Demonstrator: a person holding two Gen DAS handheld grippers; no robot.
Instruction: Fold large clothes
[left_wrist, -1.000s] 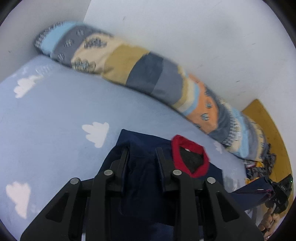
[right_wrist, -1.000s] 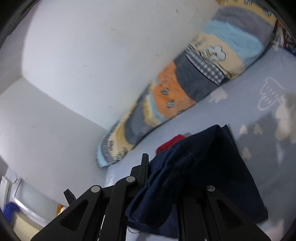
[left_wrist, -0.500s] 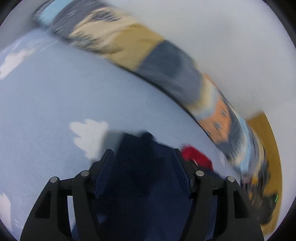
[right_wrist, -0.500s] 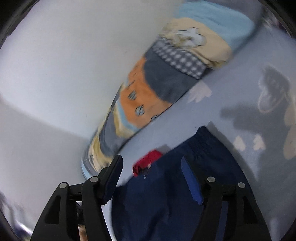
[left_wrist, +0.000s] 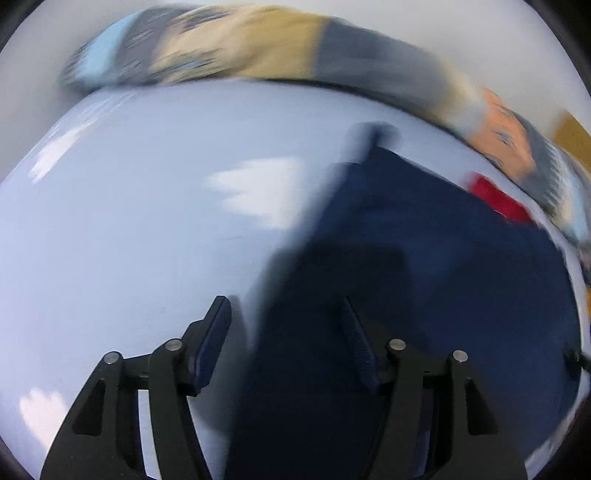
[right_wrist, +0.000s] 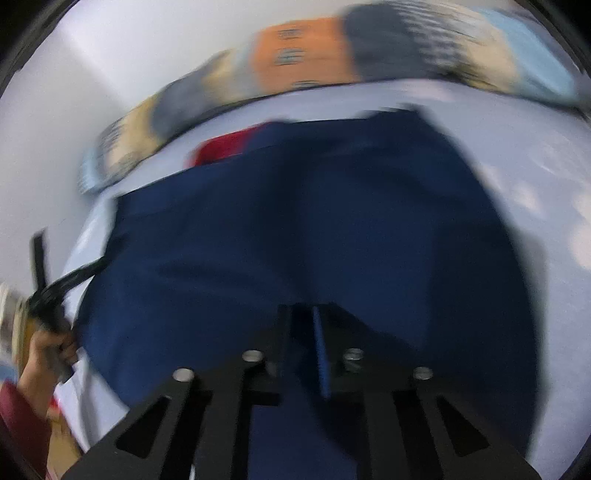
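Left wrist: navy garment edge beside bare blue sheet

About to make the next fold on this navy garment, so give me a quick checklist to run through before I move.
1. Navy garment lying on the bed sheet: ok.
2. Left gripper open, nothing pinched: ok.
3. Right gripper fingers together; fabric caught between them: cannot tell.
4. Red collar at far edge, uncovered: ok.
5. Fold edges straight: cannot tell, pictures blurred.
6. Patchwork bolster clear of garment: ok.
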